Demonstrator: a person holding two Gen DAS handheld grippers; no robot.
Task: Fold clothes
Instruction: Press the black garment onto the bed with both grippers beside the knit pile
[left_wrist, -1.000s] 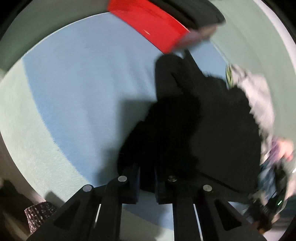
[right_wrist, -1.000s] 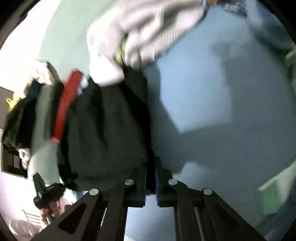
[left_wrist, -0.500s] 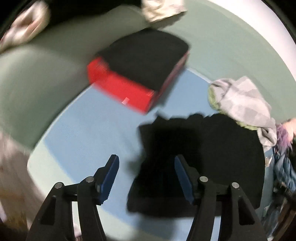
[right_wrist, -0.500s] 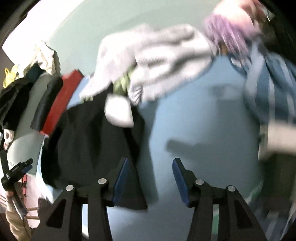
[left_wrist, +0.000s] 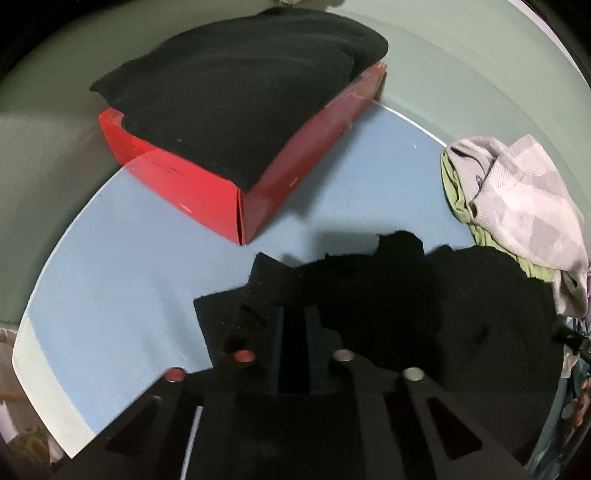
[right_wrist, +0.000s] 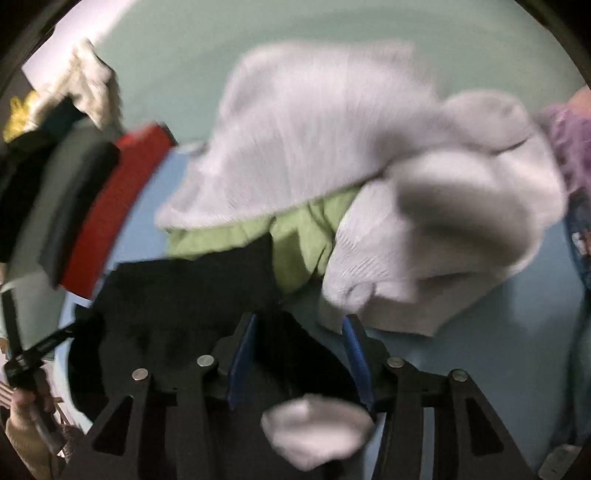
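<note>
Pinching one black garment (left_wrist: 424, 306), left tongs (left_wrist: 293, 332) closed, right tongs (right_wrist: 299, 354) half-open, closing, gripping nothing.

Left tongs (left_wrist: 293, 325) shut, right tongs (right_wrist: 300, 328) parted.

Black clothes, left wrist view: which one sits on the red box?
The folded black garment at the top; the other black garment lies spread on the blue mat.
</note>
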